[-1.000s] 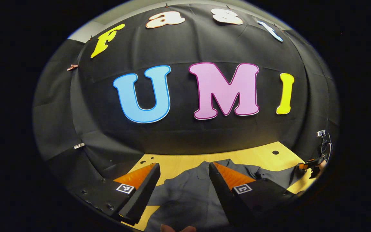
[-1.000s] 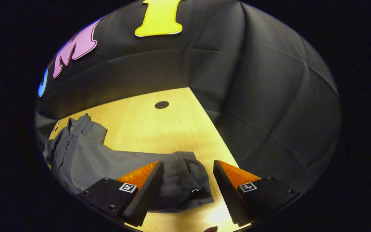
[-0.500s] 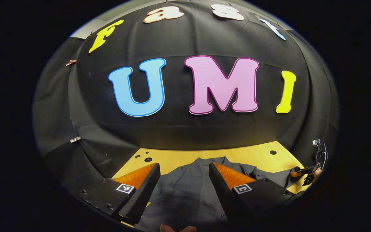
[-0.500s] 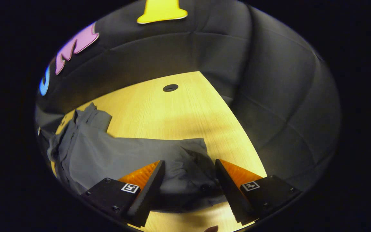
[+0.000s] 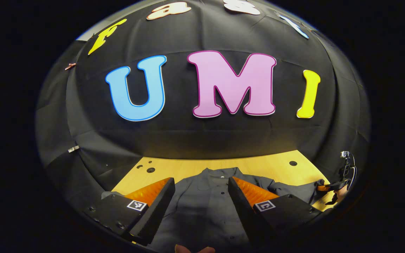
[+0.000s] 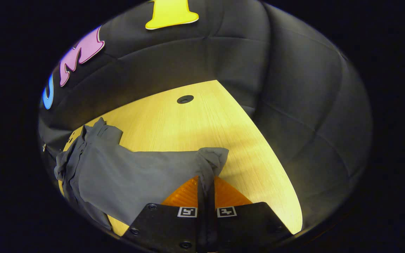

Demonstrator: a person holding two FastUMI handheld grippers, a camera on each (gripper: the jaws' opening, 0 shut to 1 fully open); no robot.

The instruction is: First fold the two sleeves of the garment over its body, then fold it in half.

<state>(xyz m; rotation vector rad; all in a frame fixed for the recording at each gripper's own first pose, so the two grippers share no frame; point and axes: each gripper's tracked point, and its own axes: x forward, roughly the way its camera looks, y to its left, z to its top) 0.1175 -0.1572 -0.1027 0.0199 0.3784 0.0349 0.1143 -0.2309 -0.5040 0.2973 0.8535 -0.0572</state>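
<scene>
**A:** Where did things stand for you? Start with the big pieces.

**B:** The wooden desk carried the dark grey shirt, lying flat with its collar toward the booth wall. In the left gripper view its body lay under and between your left gripper, whose fingers stood wide apart with nothing held. In the right gripper view the right sleeve stretched out sideways from the body, and your right gripper had its fingers pressed together on the cuff, cloth bunching up above the tips.

**A:** So what could have gone wrong from there?

**B:** Mostly that pinch. It looked like you held only a narrow fold at the cuff's end, so a quick swing across could have let the cloth slide out, and the sleeve would have dropped short of the body. If instead you had dragged low along the desk rather than lifting, I judged the whole shirt might have followed the sleeve and skewed, since nothing pinned it.

**A:** And the left side?

**B:** Your left fingers were open above the shirt front. Had you lowered them carelessly, they could have rucked the placket and its small buttons just where the sleeve needed to land flat.
</scene>
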